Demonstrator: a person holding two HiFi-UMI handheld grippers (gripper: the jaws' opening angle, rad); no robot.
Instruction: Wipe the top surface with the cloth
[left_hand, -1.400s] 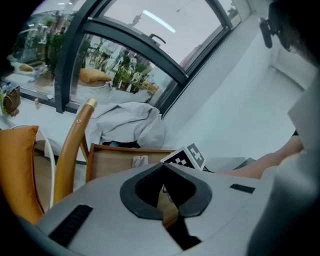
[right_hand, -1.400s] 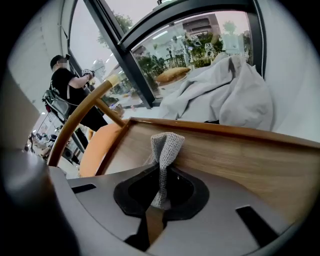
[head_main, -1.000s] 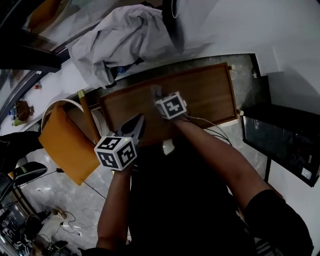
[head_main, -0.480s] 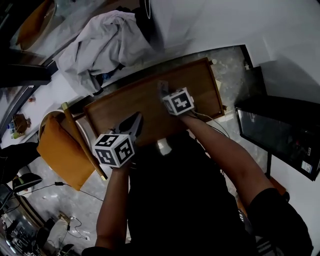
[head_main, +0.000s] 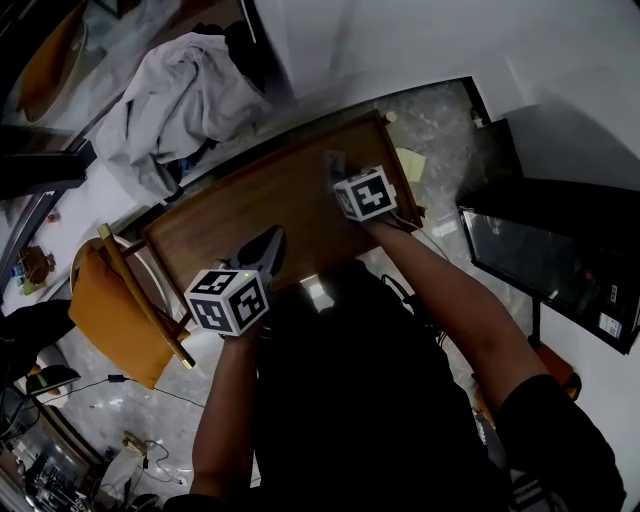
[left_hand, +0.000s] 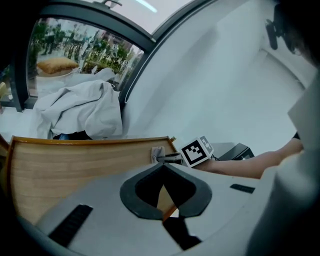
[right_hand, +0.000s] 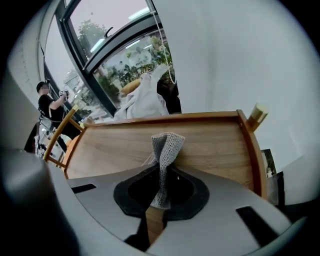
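Right gripper is pinching the cloth. In the right gripper view its jaws are clamped on a folded strip of grey knit cloth that sticks out ahead of them over the wooden top. The cloth sits at the right end of the wooden top, close to its far right corner, and from the left gripper view the cloth looks to be down on the wood there (contact likely, not certain). Left gripper hovers over the near edge of the top, toward the middle, with its jaws pressed together and nothing between them; only bare wood shows through the gap behind the tips. It takes no part in the wipe. Progress: the cloth is already picked up and brought to the surface, so the wiping step looks under way. How much of the top is done cannot be read, since no dust, wet streak or smear shows anywhere on the wood. With the cloth at the right end, my guess is the middle and left stretch of the top may be what is left, or this is the end of a pass. A pale heap of clothing lies beyond the far left corner of the top, and an orange chair stands off its left end.
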